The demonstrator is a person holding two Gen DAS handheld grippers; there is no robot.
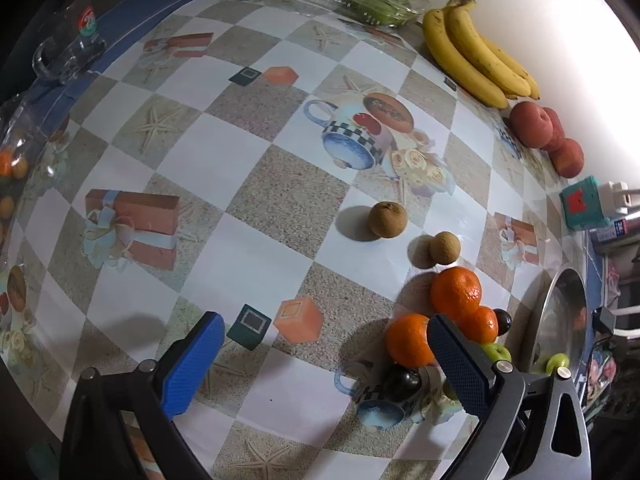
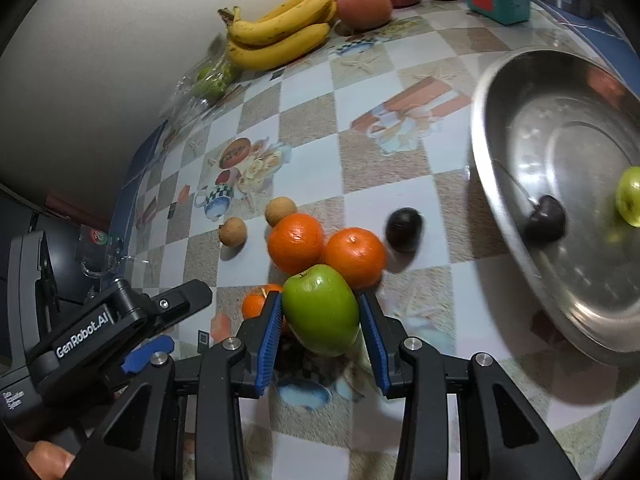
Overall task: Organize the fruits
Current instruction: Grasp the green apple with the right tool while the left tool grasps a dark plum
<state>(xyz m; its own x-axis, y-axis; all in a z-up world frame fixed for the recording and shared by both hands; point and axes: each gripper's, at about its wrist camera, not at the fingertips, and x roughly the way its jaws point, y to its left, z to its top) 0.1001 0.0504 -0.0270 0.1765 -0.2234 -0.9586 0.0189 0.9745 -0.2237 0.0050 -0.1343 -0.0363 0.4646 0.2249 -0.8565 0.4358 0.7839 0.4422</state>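
the right gripper [image 2: 322,326] is clamped on a green fruit [image 2: 322,314], blue pads pressed to either flank, the fruit's long axis tilted up and away between the fingers and lifted just above the cluster of oranges [image 2: 324,250]. the steel bowl [image 2: 504,208], already holding a dark fruit [image 2: 546,218] and another green one [image 2: 629,196], lies to the right of the held fruit, so the carry looks like a short swing rightward over the rim. the left gripper [image 1: 324,360] hovers with its fingers spread wide and nothing between them, beside the oranges on the side away from the bowl, the farther hand from it.
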